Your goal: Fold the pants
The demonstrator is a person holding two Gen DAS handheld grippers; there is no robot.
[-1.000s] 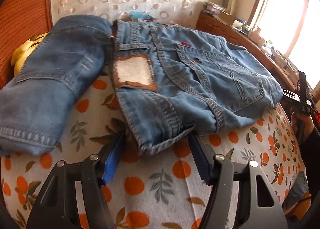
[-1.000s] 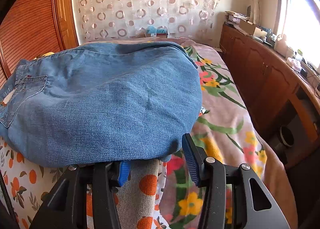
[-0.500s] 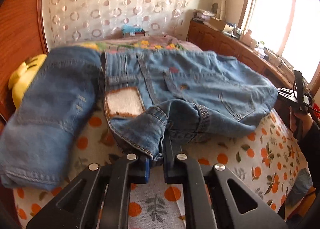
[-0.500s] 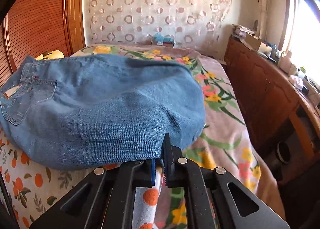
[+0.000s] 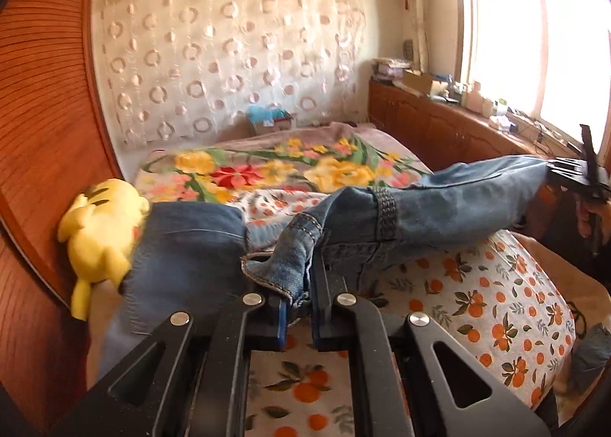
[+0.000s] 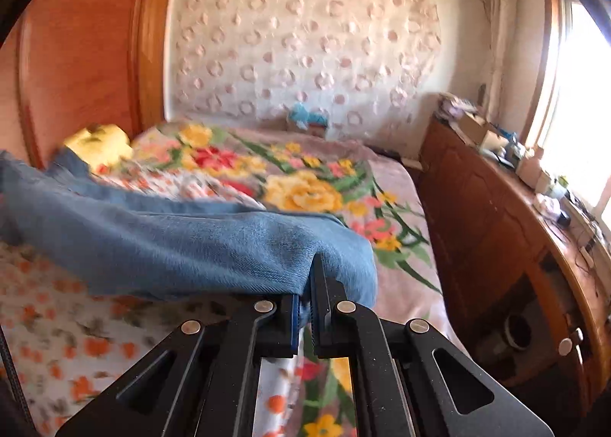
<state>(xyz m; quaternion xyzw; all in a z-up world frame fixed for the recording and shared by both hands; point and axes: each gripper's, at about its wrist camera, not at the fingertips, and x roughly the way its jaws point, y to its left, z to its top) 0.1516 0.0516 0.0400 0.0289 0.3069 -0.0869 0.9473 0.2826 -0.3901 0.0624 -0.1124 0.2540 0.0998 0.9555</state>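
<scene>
Blue jeans stretched aloft, bunched, between clamping left claw and right claw.

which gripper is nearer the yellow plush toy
Left. The left gripper grips jeans just right of the yellow plush toy; the right gripper holds their far end, across the bed.

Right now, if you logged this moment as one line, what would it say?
task: fold pants | left gripper: shut on jeans | right gripper: shut on jeans | jeans: lifted off bedspread | nearby: yellow plush toy
</scene>
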